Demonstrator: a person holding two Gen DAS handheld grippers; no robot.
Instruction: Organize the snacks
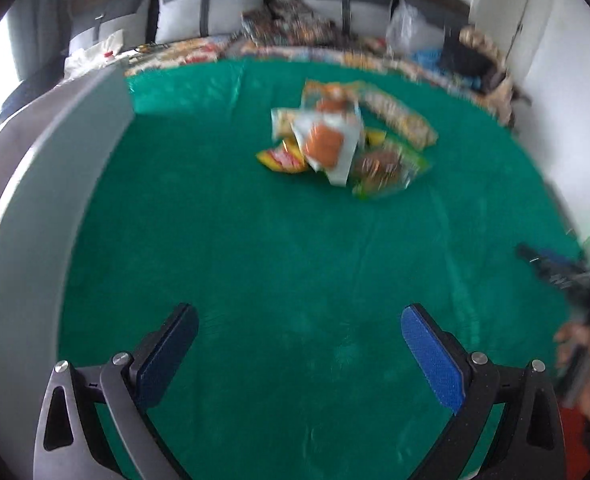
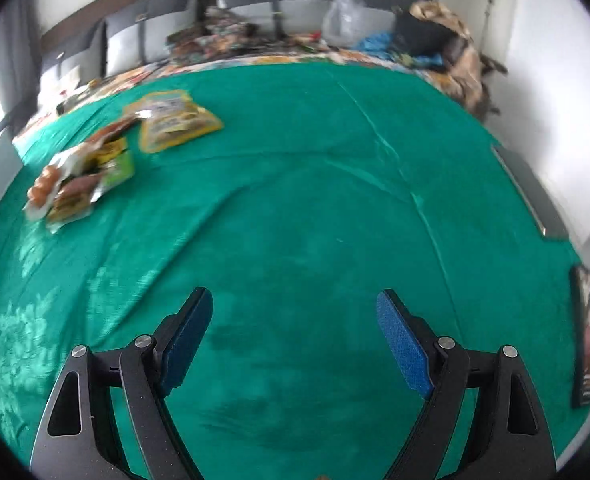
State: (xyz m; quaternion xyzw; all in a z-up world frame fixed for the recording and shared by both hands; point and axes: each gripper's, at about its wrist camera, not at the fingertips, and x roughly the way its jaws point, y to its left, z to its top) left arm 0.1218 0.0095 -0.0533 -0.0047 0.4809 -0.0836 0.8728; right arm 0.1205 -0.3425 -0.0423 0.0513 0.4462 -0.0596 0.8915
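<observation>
Grey bin wall (image 1: 55, 184) beside snack pile (image 1: 343, 140)

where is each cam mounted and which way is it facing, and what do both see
Left wrist: on the left gripper, facing forward over the green cloth at the snack pile; a grey box wall on its left; its open fingers and the person's right hand show.
Right wrist: on the right gripper, facing the same cloth, snack pile far left; its open fingers show.
Shared: cloth, snacks, the cluttered sofa behind.
</observation>
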